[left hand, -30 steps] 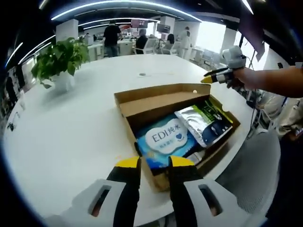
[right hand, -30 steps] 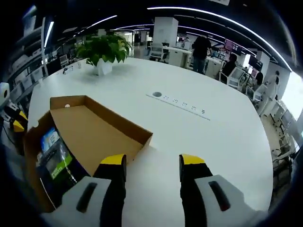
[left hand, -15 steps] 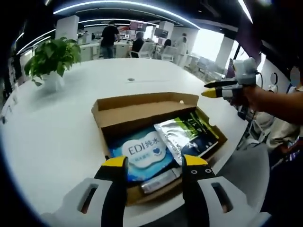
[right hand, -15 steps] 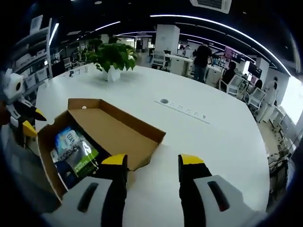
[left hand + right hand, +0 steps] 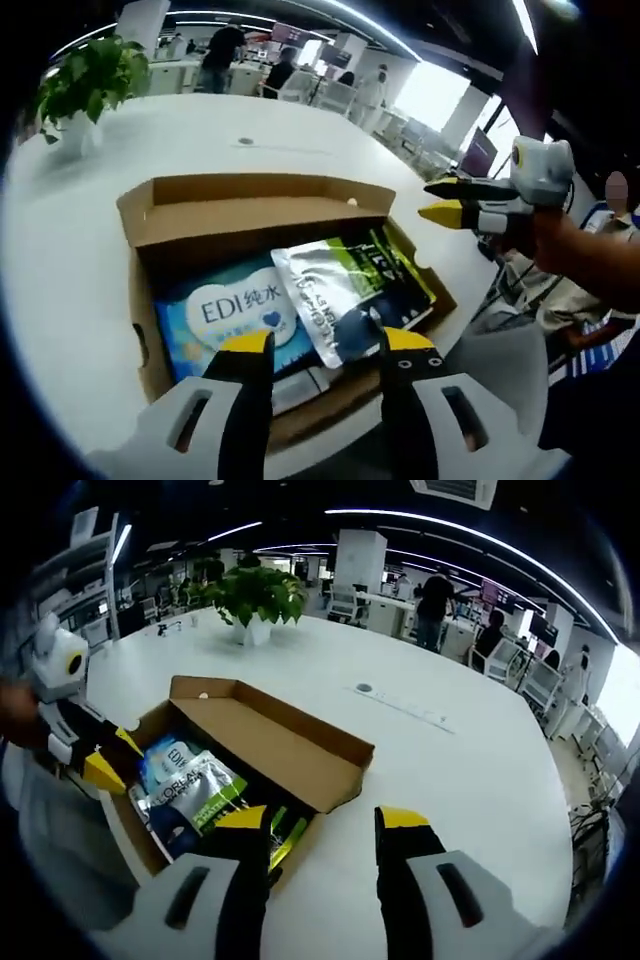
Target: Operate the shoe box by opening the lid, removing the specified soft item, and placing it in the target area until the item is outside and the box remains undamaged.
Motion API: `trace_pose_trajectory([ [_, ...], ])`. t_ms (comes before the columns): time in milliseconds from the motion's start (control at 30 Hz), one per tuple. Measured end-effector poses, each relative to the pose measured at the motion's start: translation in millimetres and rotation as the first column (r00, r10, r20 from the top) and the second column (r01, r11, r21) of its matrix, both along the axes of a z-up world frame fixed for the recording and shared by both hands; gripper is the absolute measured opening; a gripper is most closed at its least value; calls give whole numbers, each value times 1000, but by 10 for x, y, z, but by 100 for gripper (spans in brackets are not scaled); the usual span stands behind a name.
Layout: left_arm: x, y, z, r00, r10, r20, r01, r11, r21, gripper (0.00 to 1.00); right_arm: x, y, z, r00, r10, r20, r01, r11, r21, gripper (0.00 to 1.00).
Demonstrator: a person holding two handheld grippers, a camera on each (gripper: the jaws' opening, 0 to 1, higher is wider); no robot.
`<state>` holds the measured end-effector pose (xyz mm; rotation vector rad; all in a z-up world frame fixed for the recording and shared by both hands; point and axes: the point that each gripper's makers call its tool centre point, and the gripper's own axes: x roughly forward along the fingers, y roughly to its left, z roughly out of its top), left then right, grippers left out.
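Two claws: the left gripper (image 5: 318, 345) and the right gripper (image 5: 318, 820) both stand wide, holding nothing.
Box: brown cardboard shoe box (image 5: 240, 215), lid already folded back, on the round white table (image 5: 470, 770).
Soft item: blue soft pack (image 5: 235, 315), inside, left of the silver-and-green pouch (image 5: 345, 290).
Risk: a jaw could catch and tear a box wall.
Writing: "EDI" and "L'OREAL".

1. The left gripper (image 5: 322, 345) points forward in the left gripper view, its yellow-tipped jaws parted with nothing between them.
2. The right gripper (image 5: 322, 822) likewise has its jaws spread and empty.
3. A hand (image 5: 562, 236) grips the right gripper, its forearm reaching in from the right.
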<state>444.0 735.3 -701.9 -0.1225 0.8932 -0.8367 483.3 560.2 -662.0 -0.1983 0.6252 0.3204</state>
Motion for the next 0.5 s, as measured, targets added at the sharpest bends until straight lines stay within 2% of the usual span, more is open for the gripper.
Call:
trace_pose_trajectory([
  [133, 38, -47, -53, 1000, 8, -5, -8, 1000, 7, 40, -59, 30, -17, 1000, 7, -8, -7, 1000, 2, 38],
  [367, 55, -54, -170, 998, 27, -61, -26, 999, 25, 40, -128, 65, -40, 1000, 17, -14, -17, 1000, 8, 38],
  [433, 85, -56, -193, 998, 37, -58, -36, 999, 27, 39, -153, 73, -54, 1000, 17, -21, -17, 1000, 14, 37],
  [500, 96, -77, -222, 995, 54, -89, -53, 998, 14, 38, -174, 82, -64, 1000, 19, -24, -18, 1000, 16, 37],
])
